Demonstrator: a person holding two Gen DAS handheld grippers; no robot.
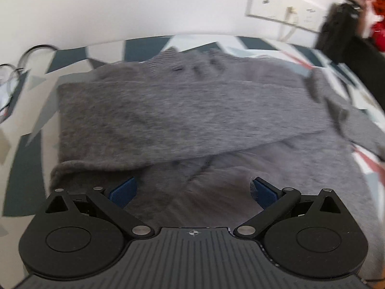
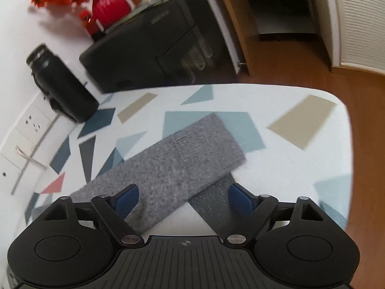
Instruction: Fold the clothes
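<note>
Right up against your left gripper (image 1: 193,192) is the grey sweater (image 1: 182,110), and your jaws there are spread wide with nothing pinched; the blue pads (image 1: 124,191) just sit over the knit, whether they touch it I can't tell. That sweater lies flat on the table (image 1: 26,125), the one with the white top and the teal, dark blue, tan and red shapes, and it covers most of it from this side. One sleeve is folded across the body as a wide band, with the ribbed collar beyond it toward the wall. Past the sweater's far edge there's a white socket plate (image 1: 286,4) on the wall with a cable hanging from it, and some wire loops (image 1: 36,50) sit off the sweater's far left corner. Over on your right gripper (image 2: 184,198), the jaws are also apart and gripping nothing, though a sleeve (image 2: 178,166) runs between them, lying diagonally on the table with its ribbed cuff pointing away from you. It crosses over a second grey strip (image 2: 211,202) right by the right pad. Beyond the sleeve, at the table's back left, stands a black bottle (image 2: 60,86), next to it a black appliance (image 2: 154,43), and behind that a red vase (image 2: 108,7) with orange flowers. It's all a bit motion-blurred.
</note>
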